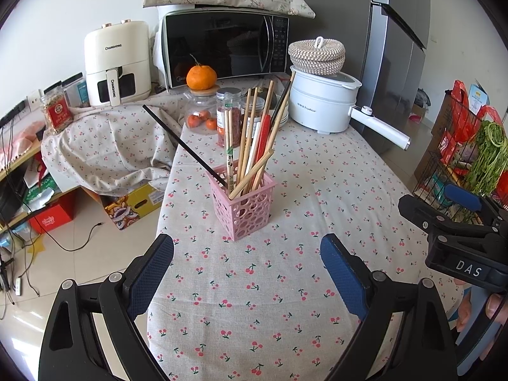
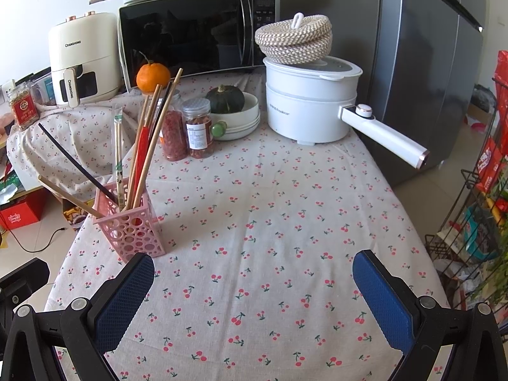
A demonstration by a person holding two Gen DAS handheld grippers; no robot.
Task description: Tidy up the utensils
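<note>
1. Pink plastic, punched with round holes, makes the holder (image 1: 243, 204) that stands upright on the cherry-print cloth (image 1: 285, 285). It sits near the cloth's left edge, ahead of the left gripper (image 1: 247, 273). Its tall, narrow, open-topped shape is why it suits long thin utensils.

2. Chopsticks (image 1: 250, 146) fill it: mostly pale wood, one red, one pair in a paper sleeve. They lean and fan out because the holder is wider than the bundle, so each rests against a wall or a neighbour.

3. One black stick (image 1: 184, 144) tilts far to the left, out over the rim. In the right wrist view a wooden stick (image 2: 68, 197) also slants low to the left. These two look the least settled, and I judge they could tip out if the holder is jostled.

4. No loose utensil shows on the cloth in either view, so the sorting looks done or nearly so.

5. The left gripper is released, its blue pads wide apart, holding nothing, low over the cloth and short of the holder.

6. The right gripper (image 2: 254, 298) is likewise spread wide and empty, over bare cloth, with the holder ahead to its left.

7. Jars (image 2: 185, 130), a bowl with a squash (image 2: 236, 117) and a white pot (image 2: 309, 101) sit at the back, well apart from the holder.
</note>
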